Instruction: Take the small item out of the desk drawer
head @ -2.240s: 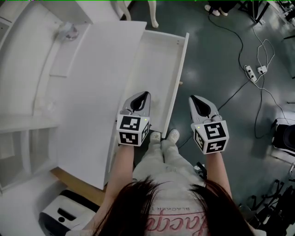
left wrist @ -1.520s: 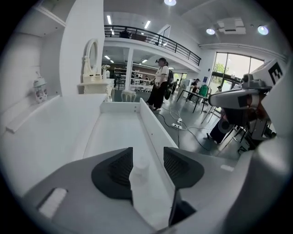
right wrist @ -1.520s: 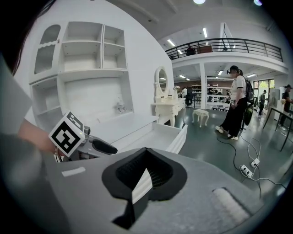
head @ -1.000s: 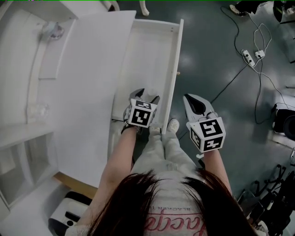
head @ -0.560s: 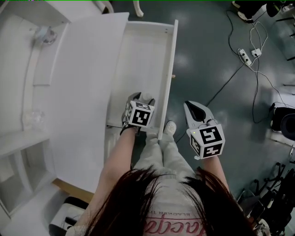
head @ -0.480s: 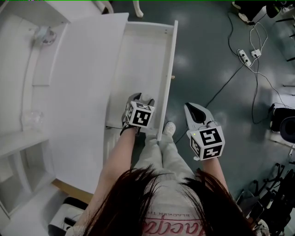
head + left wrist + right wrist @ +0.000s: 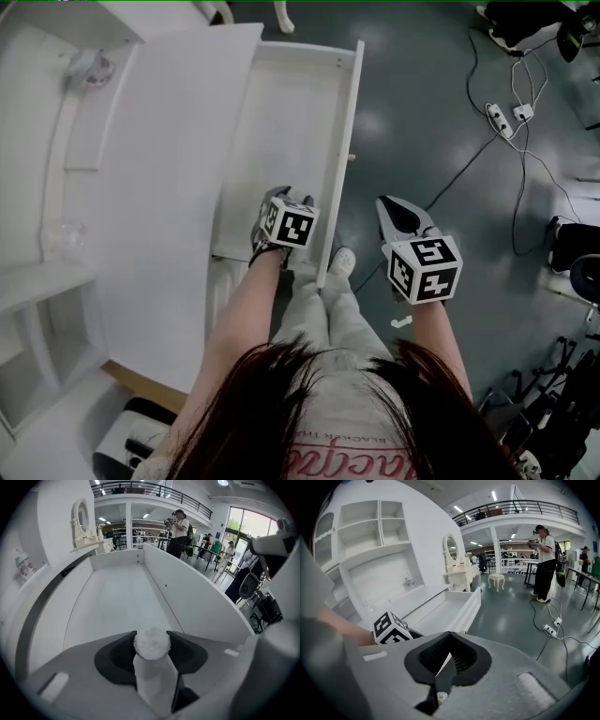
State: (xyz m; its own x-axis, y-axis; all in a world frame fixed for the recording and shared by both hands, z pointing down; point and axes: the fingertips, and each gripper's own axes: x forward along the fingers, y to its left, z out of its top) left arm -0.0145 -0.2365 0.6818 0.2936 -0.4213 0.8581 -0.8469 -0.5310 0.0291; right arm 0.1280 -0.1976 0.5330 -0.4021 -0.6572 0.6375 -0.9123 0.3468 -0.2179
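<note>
White desk (image 7: 159, 187), cut off at the head view's left edge, with its shelves only partly in frame. Long white drawer (image 7: 339, 159) pulled far out beside it; near end covered by the left gripper (image 7: 284, 202) and the forearm behind it, so no telling there what lies on the drawer bottom. Grey floor (image 7: 441, 112) to the right, crossed by cables (image 7: 506, 131) running out of frame.

Right gripper (image 7: 398, 208) held outside the drawer over the floor, just beside the drawer's front rim, jaws together on nothing.

Left gripper down inside the drawer's near end, jaws mostly masked in the head view by its own marker cube. In the left gripper view, jaws closing, tips meeting the sides of the small item (image 7: 152, 667) standing between them.

Small item not made out in the head view. Seen close: all white, a narrow rounded body topped by a wider round cap with a rough, fuzzy edge. Lower end lost behind the gripper's body, so no telling whether it rests on the drawer bottom.
</note>
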